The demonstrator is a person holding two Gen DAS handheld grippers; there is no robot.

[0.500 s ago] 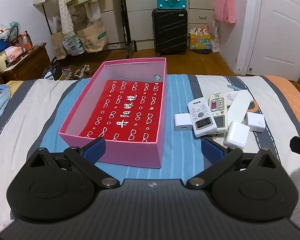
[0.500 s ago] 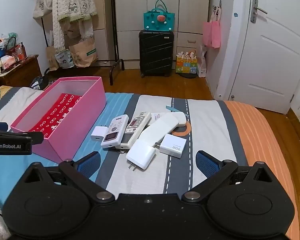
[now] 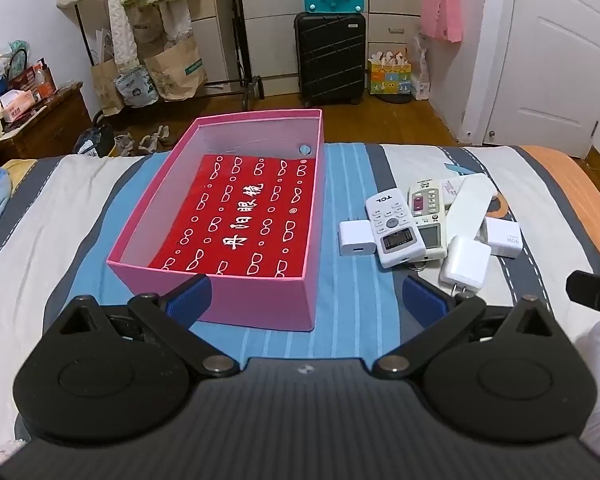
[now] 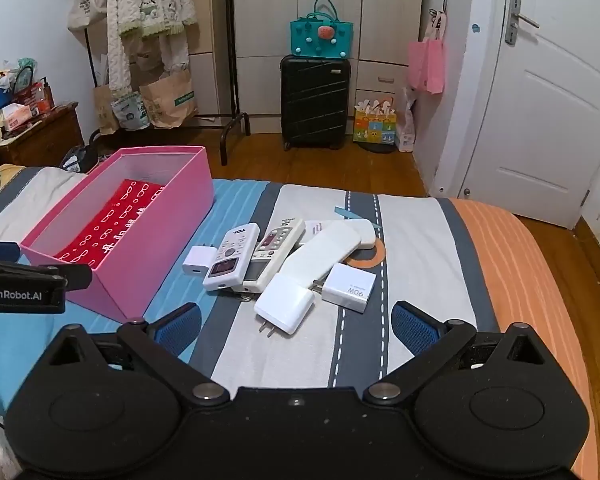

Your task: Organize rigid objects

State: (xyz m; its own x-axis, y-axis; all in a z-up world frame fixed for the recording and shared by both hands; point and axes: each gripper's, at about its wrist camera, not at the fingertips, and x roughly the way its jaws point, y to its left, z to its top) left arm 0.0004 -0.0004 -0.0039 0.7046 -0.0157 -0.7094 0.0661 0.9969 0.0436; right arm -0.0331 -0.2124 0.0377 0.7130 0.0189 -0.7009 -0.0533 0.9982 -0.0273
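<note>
Striped bed [image 3: 380, 300], open pink cardboard box [image 3: 260, 304] with red printed cloth inside, left claw [image 3: 306, 296] spread wide and empty before it, right claw [image 4: 296, 322] likewise agape, white remotes [image 4: 232, 256] and white chargers [image 4: 284, 304] clustered just right of box

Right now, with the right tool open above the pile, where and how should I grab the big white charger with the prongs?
Probably grip the big white charger across its two flat side faces, mid-body, with the right tool coming straight down. It lies flat on the bed, its prongs pointing toward you, so avoid that end. Its far corner touches the long white remote; stay nearer.
</note>
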